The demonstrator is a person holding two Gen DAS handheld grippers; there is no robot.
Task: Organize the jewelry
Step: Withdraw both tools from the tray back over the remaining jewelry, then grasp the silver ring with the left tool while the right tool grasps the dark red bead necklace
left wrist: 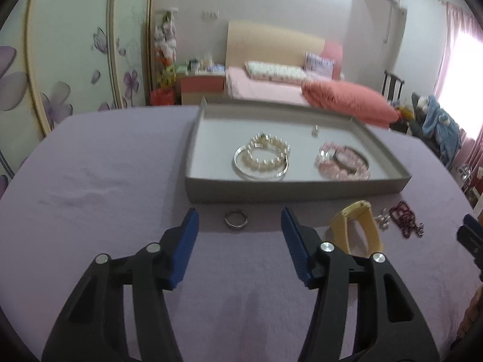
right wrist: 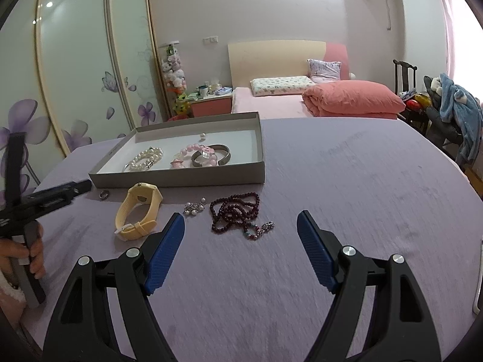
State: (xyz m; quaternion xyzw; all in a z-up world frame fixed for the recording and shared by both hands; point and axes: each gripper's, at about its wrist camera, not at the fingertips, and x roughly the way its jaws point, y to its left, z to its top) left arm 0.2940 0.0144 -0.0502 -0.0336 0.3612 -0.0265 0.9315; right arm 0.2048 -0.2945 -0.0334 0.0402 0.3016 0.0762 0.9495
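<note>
Two bracelets (left wrist: 261, 157) in grey tray (left wrist: 299, 188)

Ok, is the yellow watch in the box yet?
No, the yellow watch lies on the purple cloth in front of the box, beside the dark red beads.

soft daylight from the blown-out right window (left wrist: 465, 57); left view blurred, edges warped.
</note>
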